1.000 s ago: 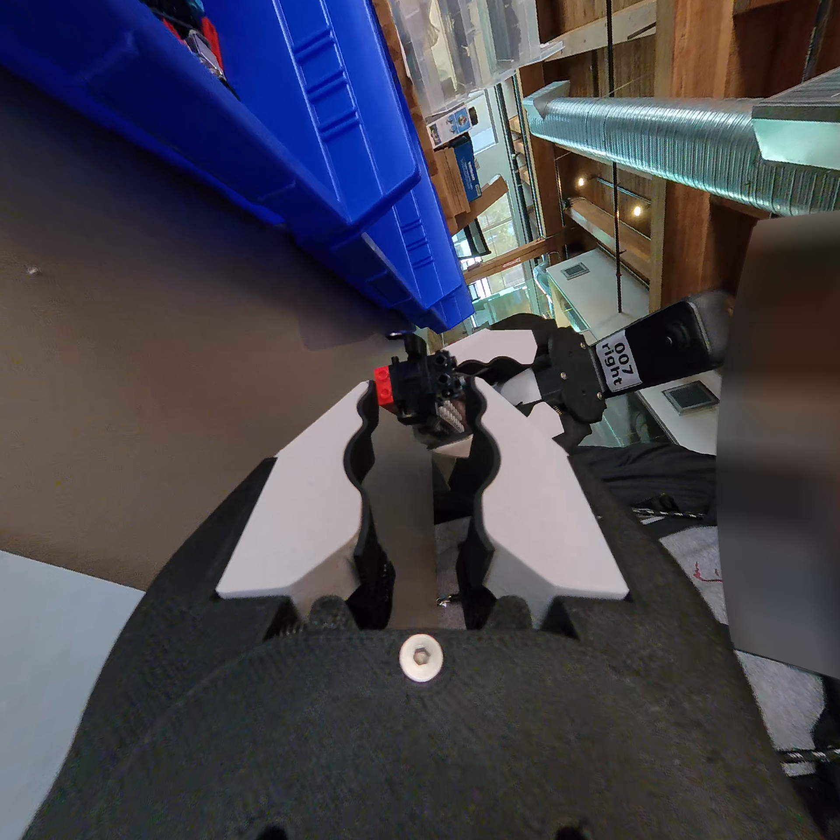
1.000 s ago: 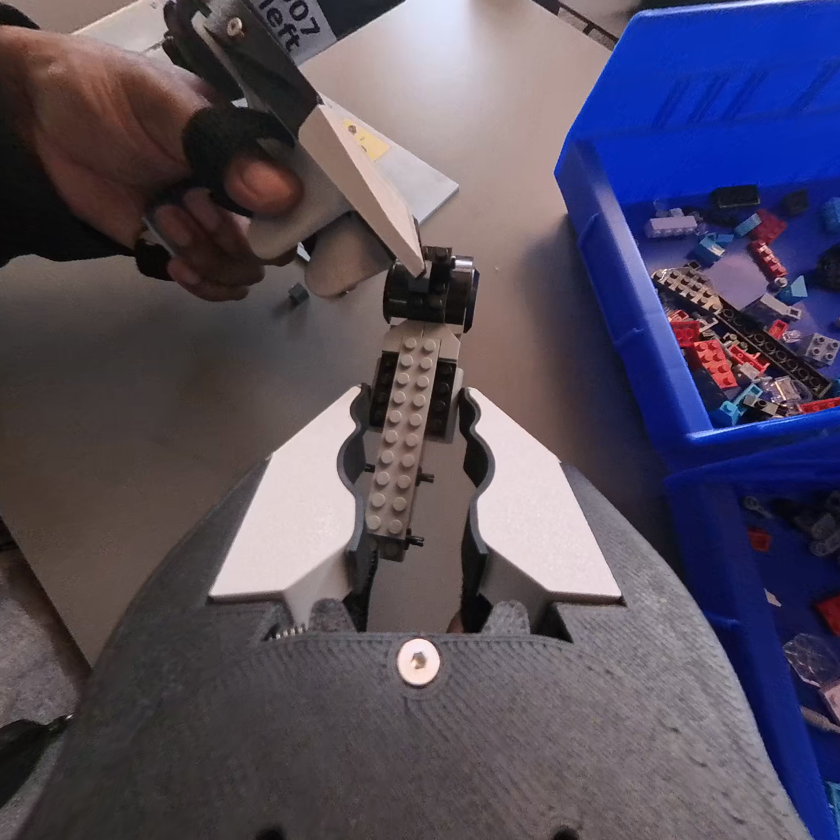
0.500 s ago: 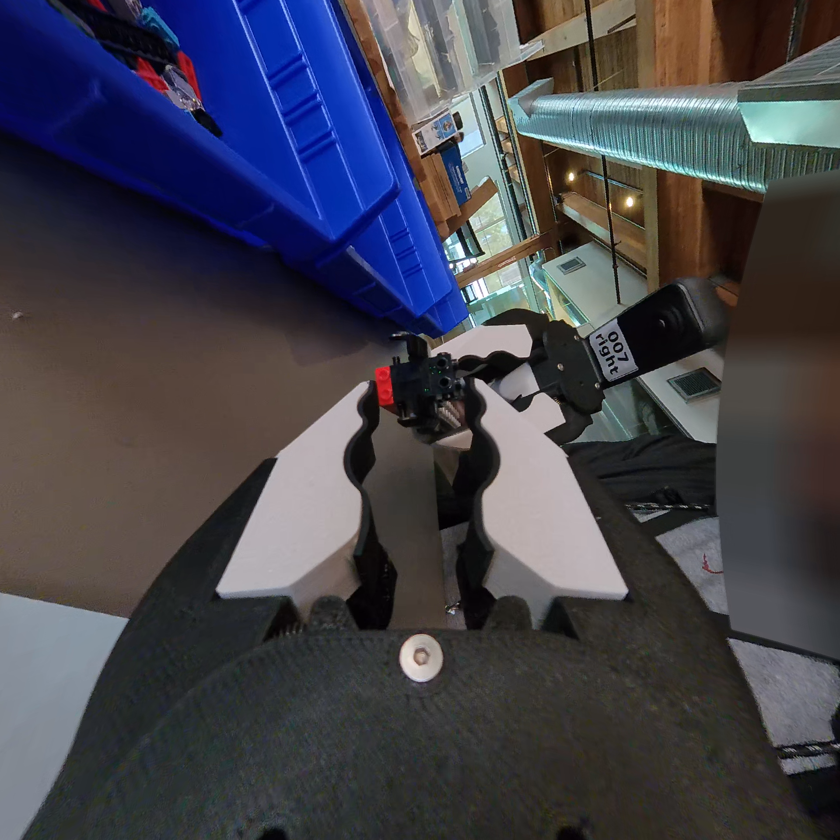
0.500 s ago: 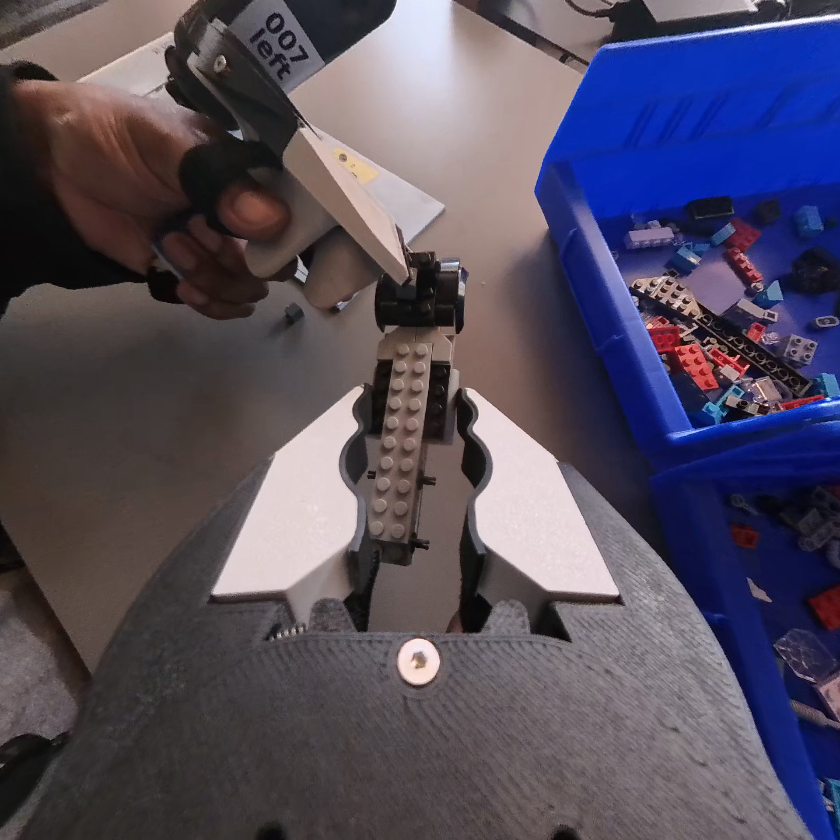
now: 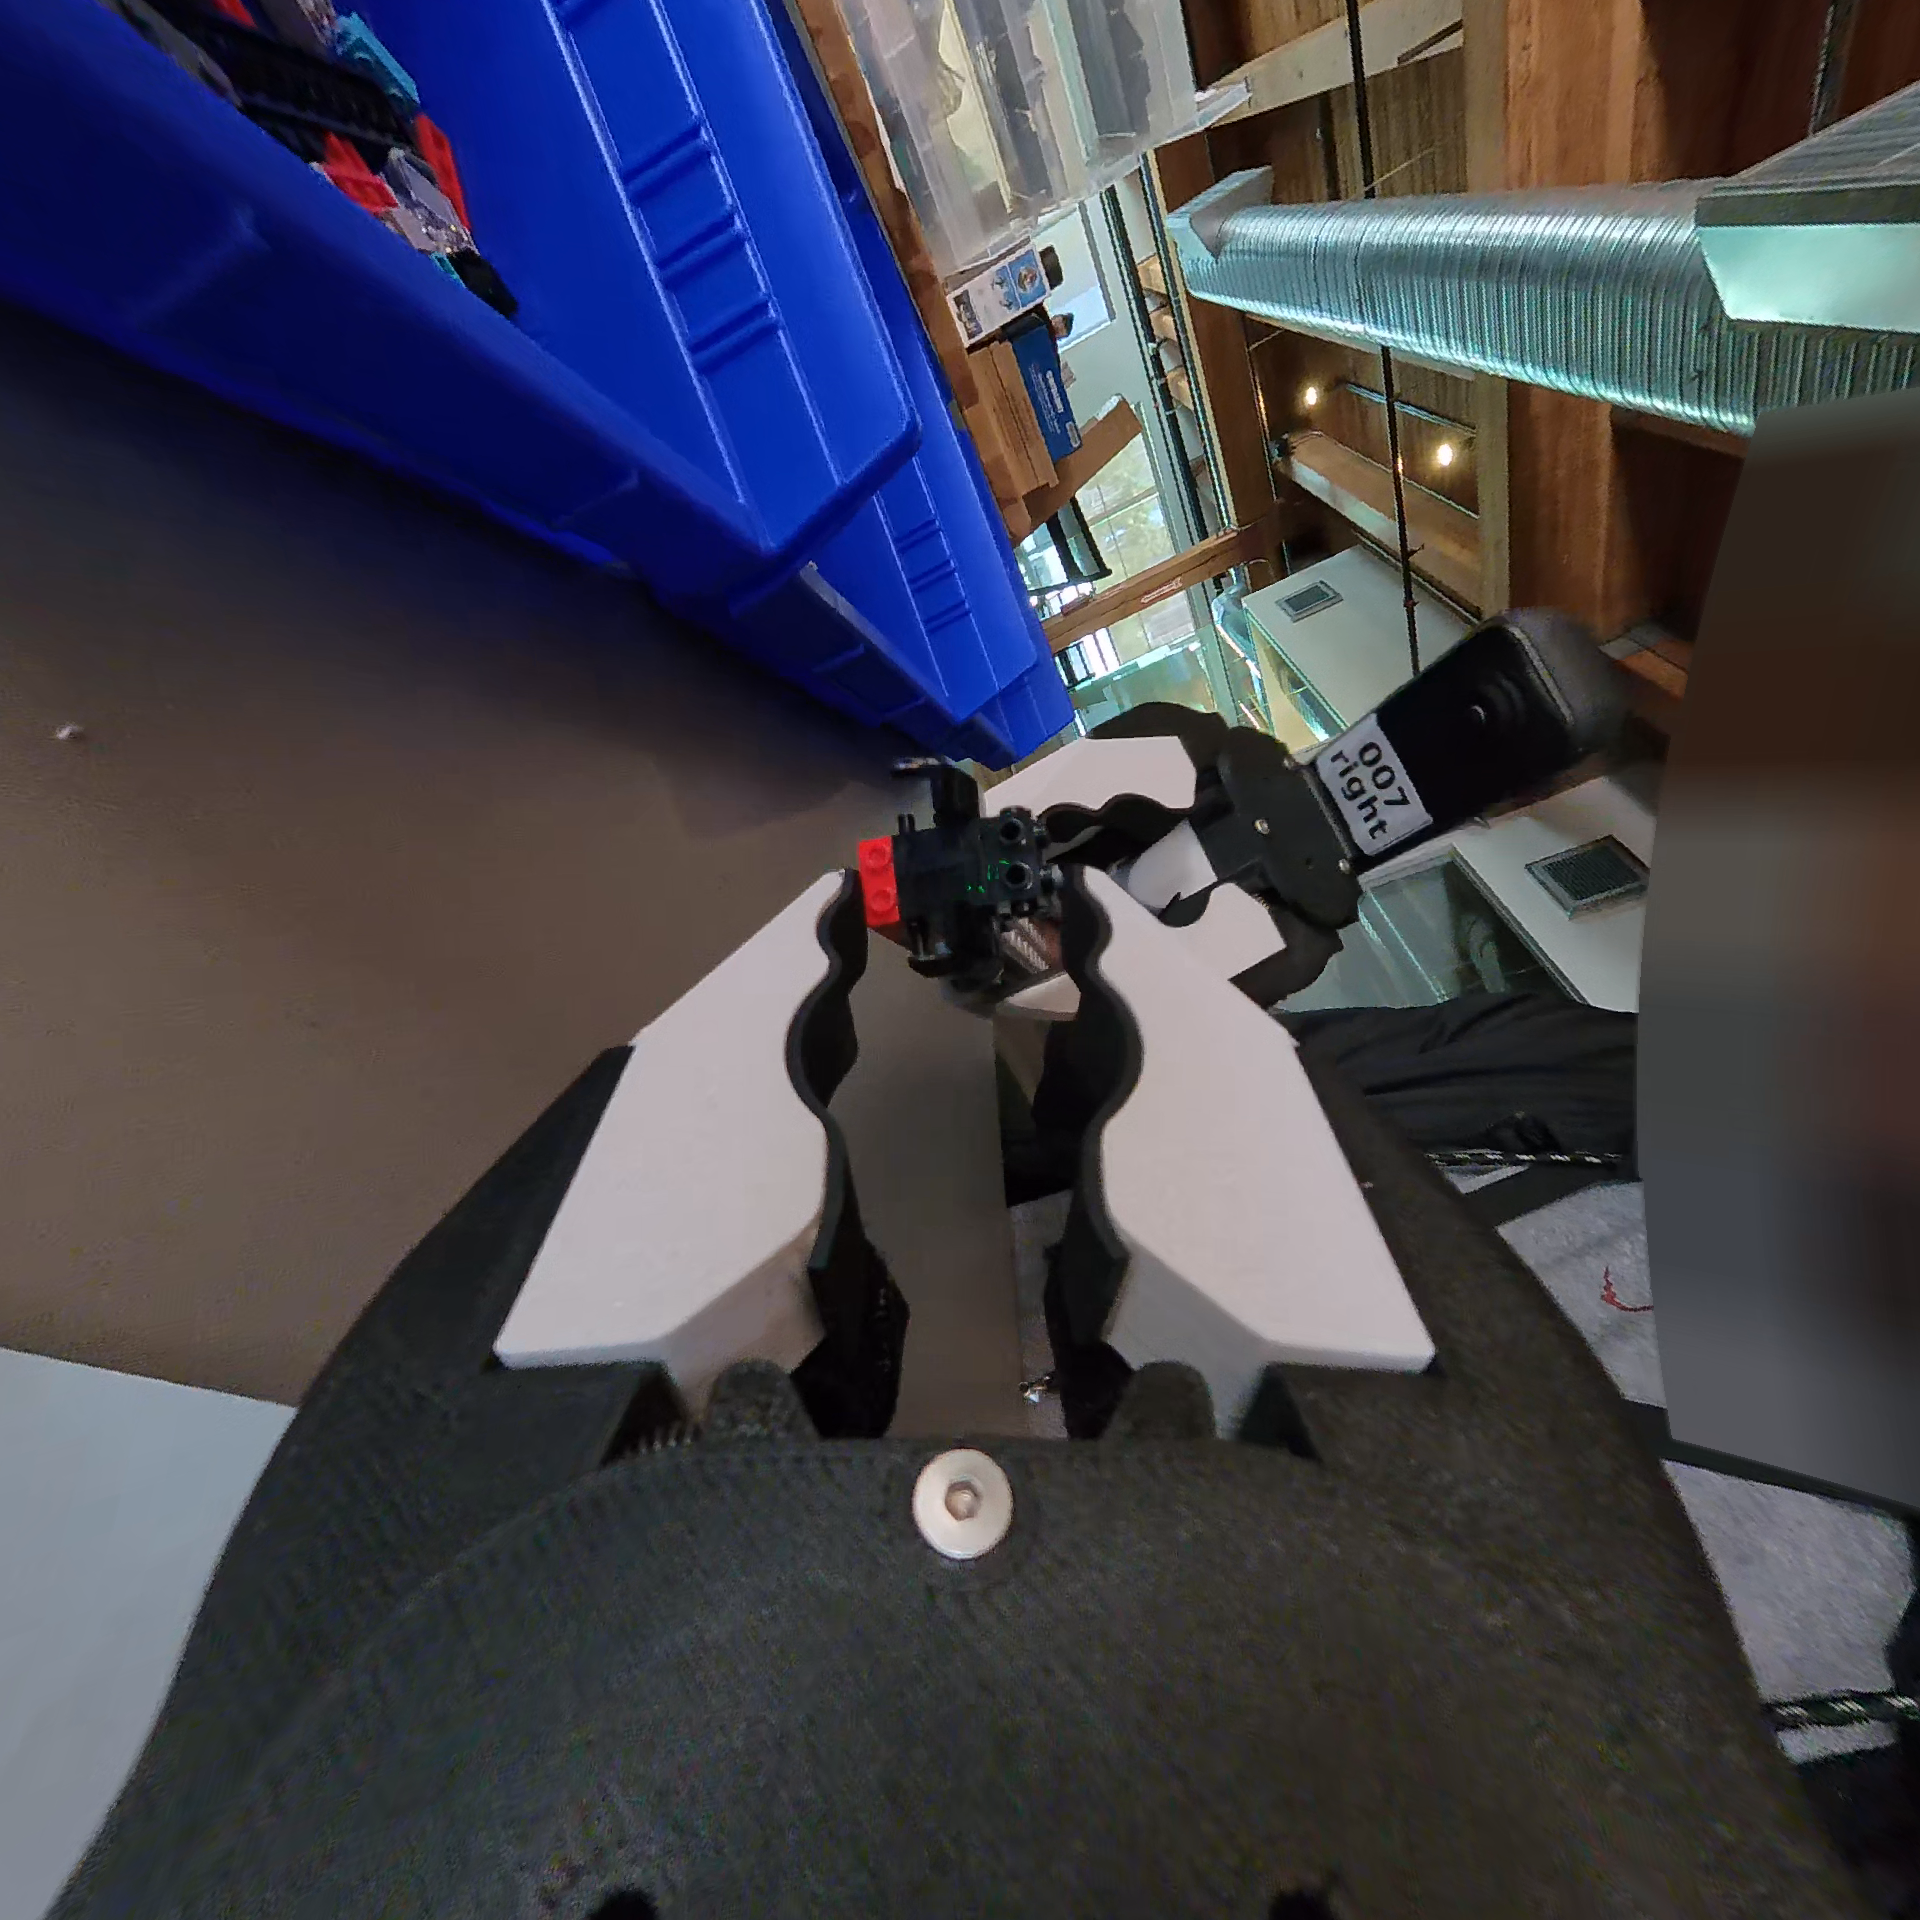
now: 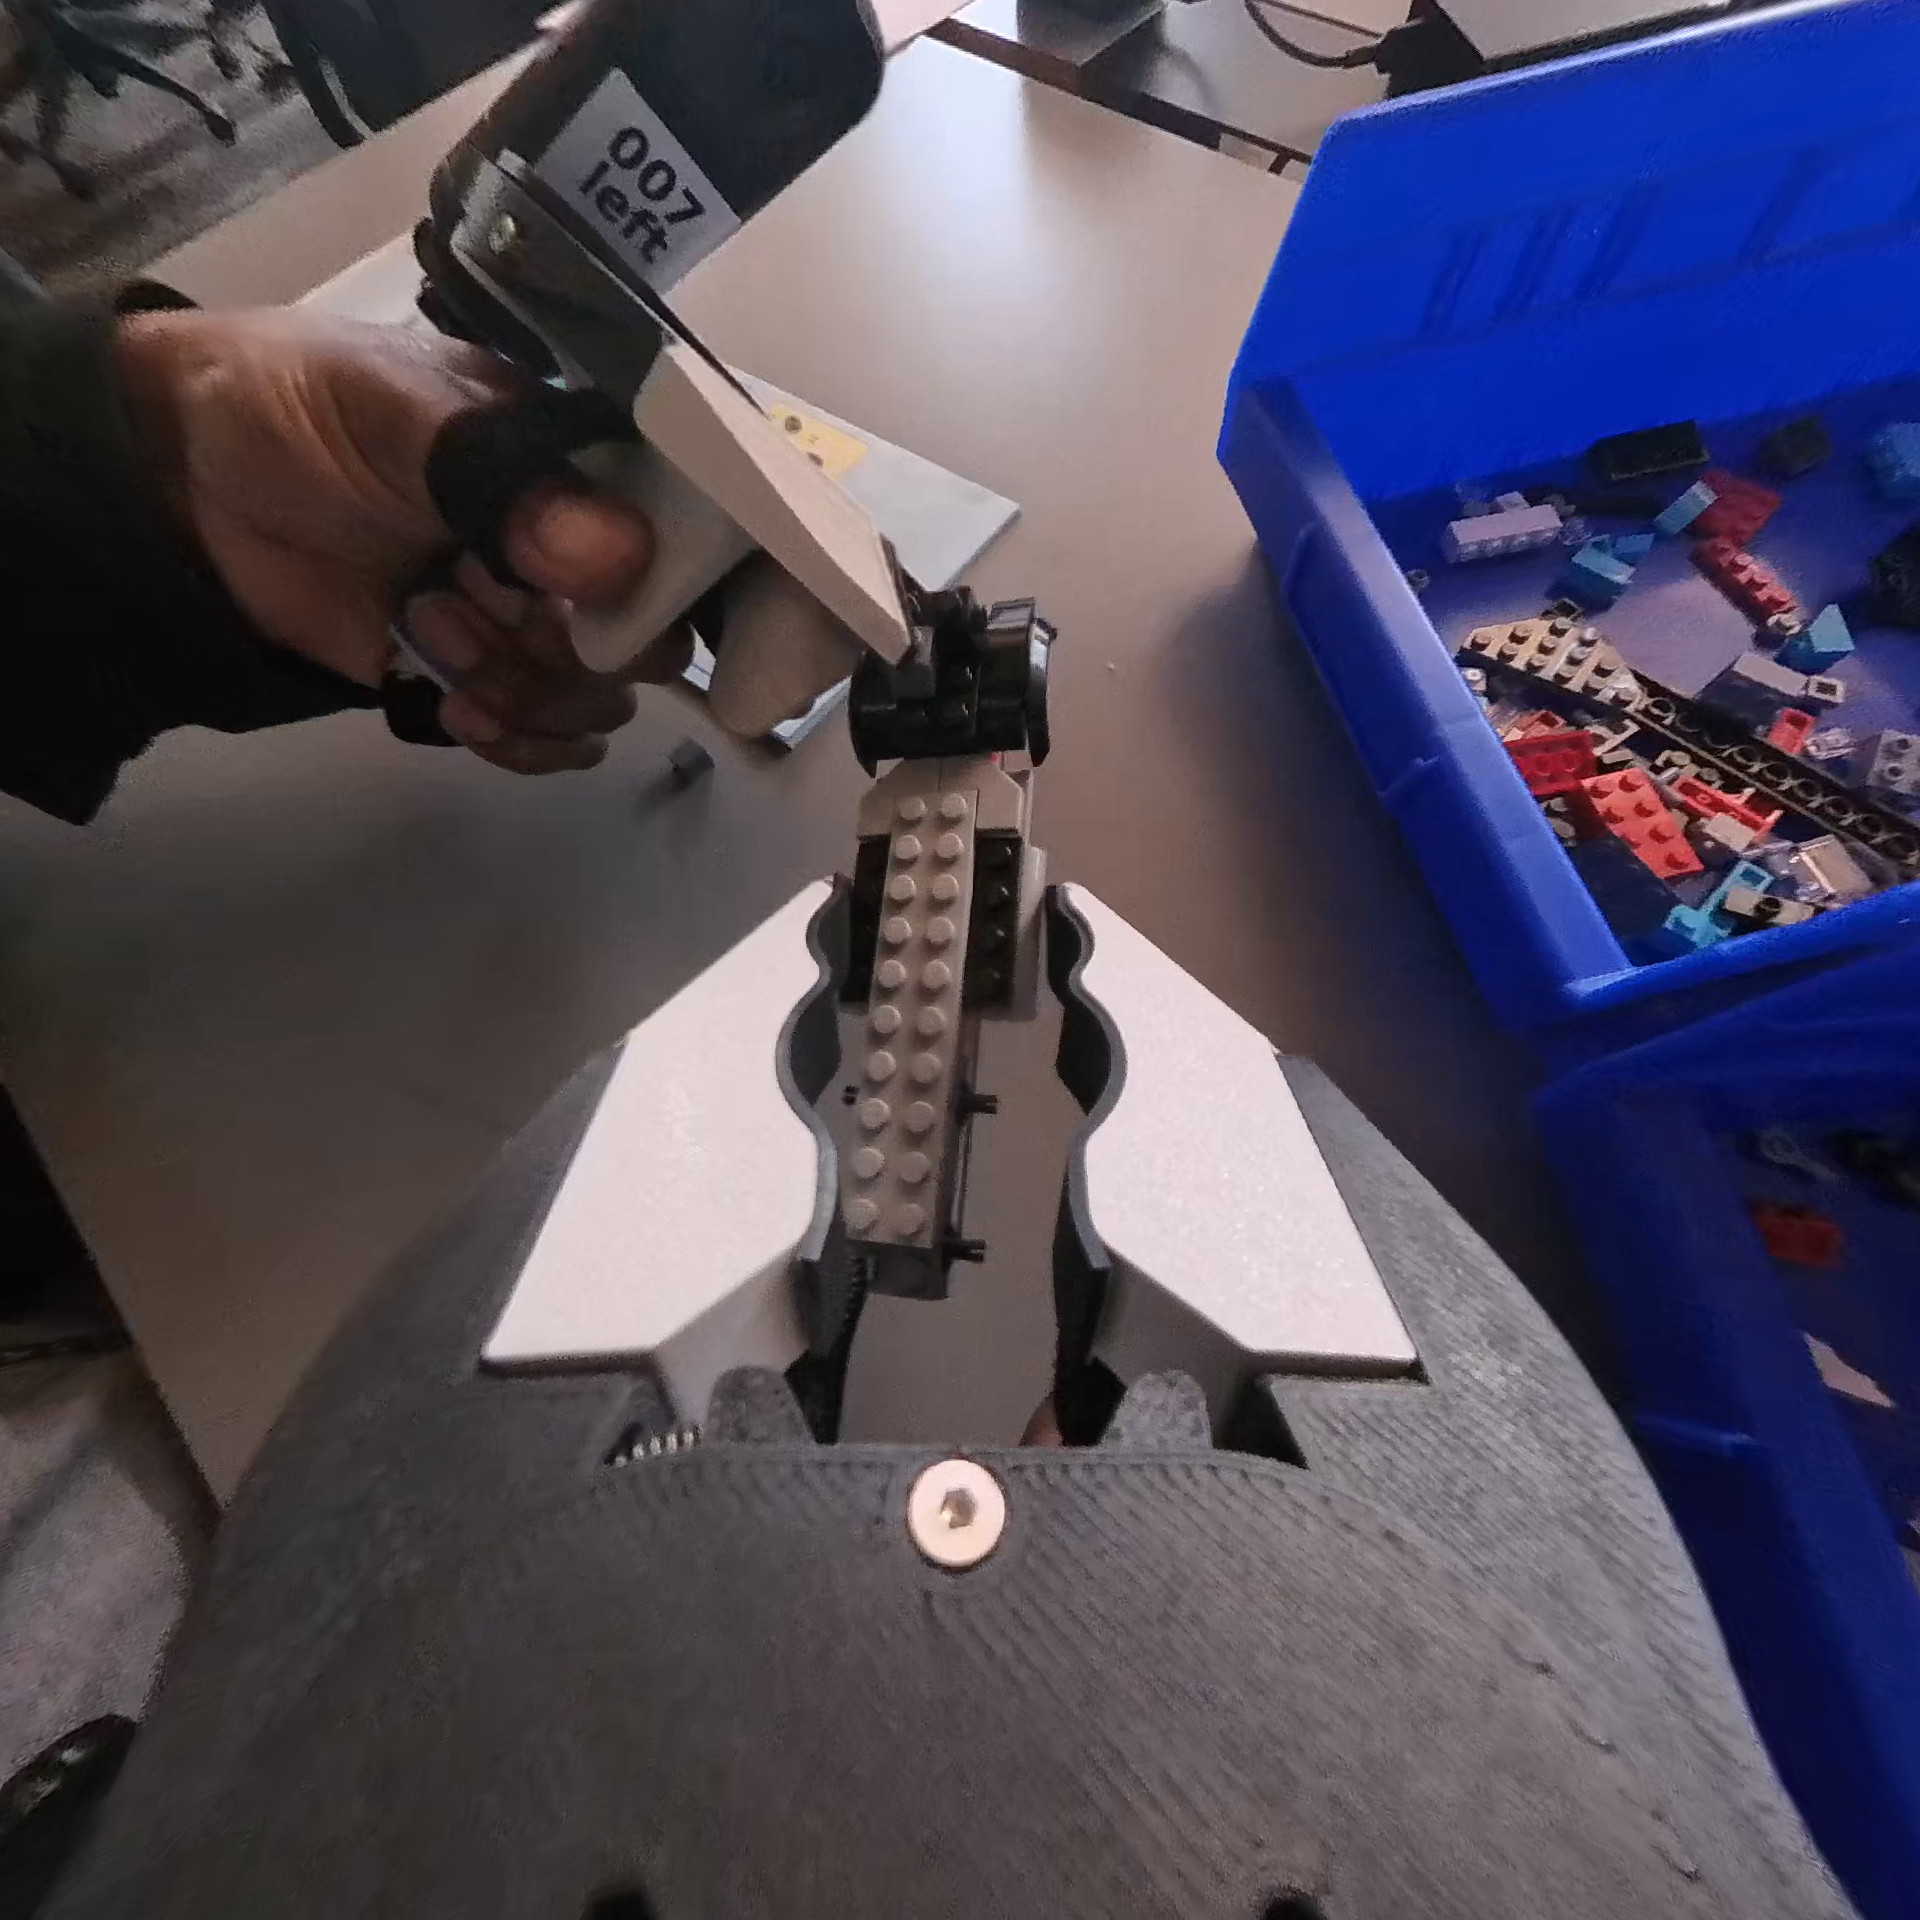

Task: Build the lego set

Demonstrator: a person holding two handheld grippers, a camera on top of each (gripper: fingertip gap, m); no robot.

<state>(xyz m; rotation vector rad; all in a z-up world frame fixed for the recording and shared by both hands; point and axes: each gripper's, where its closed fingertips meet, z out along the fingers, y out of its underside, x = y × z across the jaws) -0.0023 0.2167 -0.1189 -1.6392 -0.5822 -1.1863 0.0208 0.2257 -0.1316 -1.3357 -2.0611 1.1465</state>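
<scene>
Lego model [image 6: 925, 1039], clamped in the right gripper [image 6: 940, 904] jaws beside the blue bin [image 6: 1351, 644]; left gripper [image 5: 961, 909] jaws pinch its black end, apparently seating it; firm pressing comes next.

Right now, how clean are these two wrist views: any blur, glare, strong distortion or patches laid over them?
Left wrist view: strongly tilted, wide-angle bend stretches the blue bins; a smooth grey patch covers the right edge; bright windows behind, but the black lego cluster at the left gripper stays sharp. Right wrist view: even light, soft shadows on the table, grey studded plate crisp, slight blur toward the edges.
</scene>
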